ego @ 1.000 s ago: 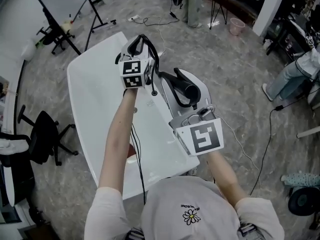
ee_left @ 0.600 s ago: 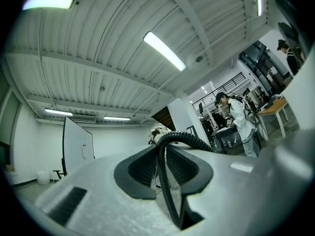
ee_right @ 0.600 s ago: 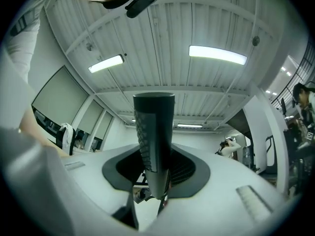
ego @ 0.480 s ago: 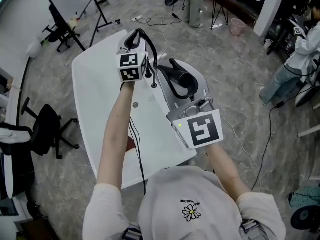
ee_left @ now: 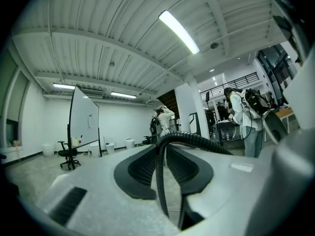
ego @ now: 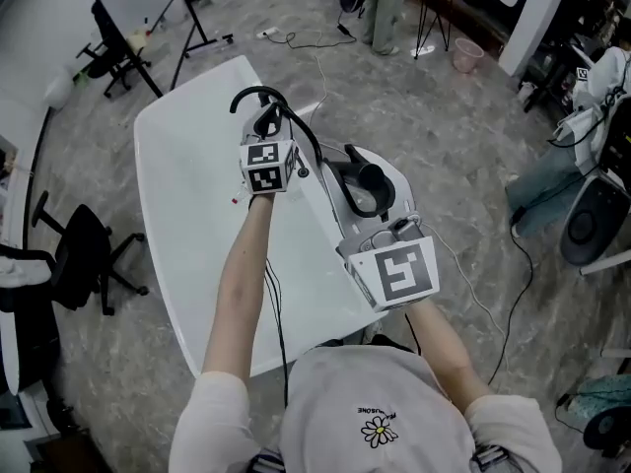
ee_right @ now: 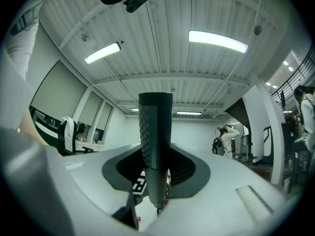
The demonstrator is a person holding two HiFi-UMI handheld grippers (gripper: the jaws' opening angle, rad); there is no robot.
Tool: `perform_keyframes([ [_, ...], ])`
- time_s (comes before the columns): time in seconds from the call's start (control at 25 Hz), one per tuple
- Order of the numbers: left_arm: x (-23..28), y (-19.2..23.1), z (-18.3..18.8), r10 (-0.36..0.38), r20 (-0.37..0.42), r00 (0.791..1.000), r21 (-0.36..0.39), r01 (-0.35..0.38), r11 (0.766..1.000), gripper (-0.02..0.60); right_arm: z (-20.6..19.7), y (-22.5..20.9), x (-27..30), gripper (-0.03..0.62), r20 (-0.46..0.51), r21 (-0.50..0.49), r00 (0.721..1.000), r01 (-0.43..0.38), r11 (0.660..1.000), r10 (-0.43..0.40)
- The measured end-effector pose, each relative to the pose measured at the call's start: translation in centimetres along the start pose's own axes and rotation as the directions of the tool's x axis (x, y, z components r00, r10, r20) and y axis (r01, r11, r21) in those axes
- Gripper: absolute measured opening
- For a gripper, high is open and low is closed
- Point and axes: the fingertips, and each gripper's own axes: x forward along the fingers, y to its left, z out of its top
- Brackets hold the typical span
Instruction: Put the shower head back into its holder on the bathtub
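Observation:
In the head view the white bathtub runs from upper left to lower middle. My right gripper is shut on the black shower head over the tub's right rim. In the right gripper view the shower head's handle stands upright between the jaws of my right gripper. My left gripper is shut on the black ribbed hose, which loops above it. The left gripper view shows the hose arching out from my left gripper. No holder can be made out.
Black office chairs stand left of the tub, and a tripod stand behind it. Cables trail over the grey floor. A person stands at the back, near a pink bin. Another person is at the right.
My left gripper has come down and nearer to me with the hose, whose loop now shows above it. My right gripper has shifted a little with the shower head.

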Motion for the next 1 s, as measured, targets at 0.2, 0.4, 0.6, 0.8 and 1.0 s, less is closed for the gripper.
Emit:
perform_keyframes([
  [0.2, 2.0, 1.4, -6.0, -0.009, -0.066, 0.998, -0.049, 0.006, 0.999, 0.061, -3.9, -0.2, 3.5, 0.129, -0.071, 0.012, 0.997, -0.001, 1.000, 0.002],
  [0.4, 4.9, 2.9, -12.2, -0.027, -0.122, 0.992, -0.115, 0.013, 0.993, 0.061, -8.2, -0.9, 7.8, 0.129, -0.120, 0.029, 0.993, 0.005, 1.000, -0.002],
  [0.6, 6.9, 3.7, -19.5, -0.066, -0.217, 0.974, -0.164, 0.030, 0.986, 0.078, -12.2, -2.0, 11.5, 0.129, -0.146, 0.060, 0.989, 0.013, 0.998, -0.004],
  [0.8, 7.1, 3.0, -24.7, -0.101, -0.279, 0.955, -0.203, 0.044, 0.978, 0.080, -13.7, -3.1, 14.4, 0.129, -0.143, 0.045, 0.990, 0.016, 0.999, -0.010],
  [1.0, 6.0, 3.5, -27.4, -0.095, -0.313, 0.945, -0.240, 0.018, 0.971, 0.078, -16.2, -2.8, 16.2, 0.129, -0.188, 0.060, 0.982, 0.008, 0.998, 0.003],
])
